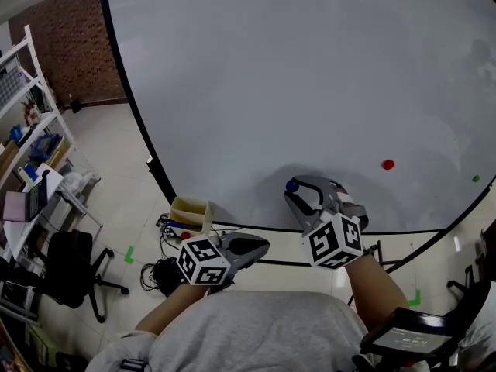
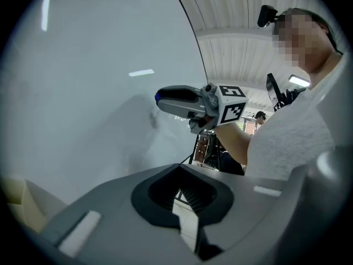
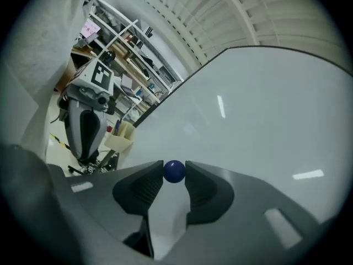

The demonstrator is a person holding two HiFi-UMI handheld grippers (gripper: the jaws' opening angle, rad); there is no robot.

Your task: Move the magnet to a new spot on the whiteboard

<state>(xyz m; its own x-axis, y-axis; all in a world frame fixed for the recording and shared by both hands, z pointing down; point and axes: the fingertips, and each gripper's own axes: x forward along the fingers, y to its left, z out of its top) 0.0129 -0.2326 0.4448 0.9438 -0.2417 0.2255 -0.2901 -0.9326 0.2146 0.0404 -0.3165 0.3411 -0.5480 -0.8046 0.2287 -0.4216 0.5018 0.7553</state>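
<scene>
Two hand-held grippers (image 1: pixel 260 247) (image 1: pixel 295 190), one blue magnet (image 3: pixel 174 171), one red magnet (image 1: pixel 387 164).

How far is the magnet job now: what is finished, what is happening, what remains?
Done: the right gripper is shut on the blue magnet. In hand: it holds the magnet near the whiteboard, lower left of the red magnet; whether it touches the board I cannot tell. Left: place it at a new spot and release. The left gripper is shut, empty.
</scene>
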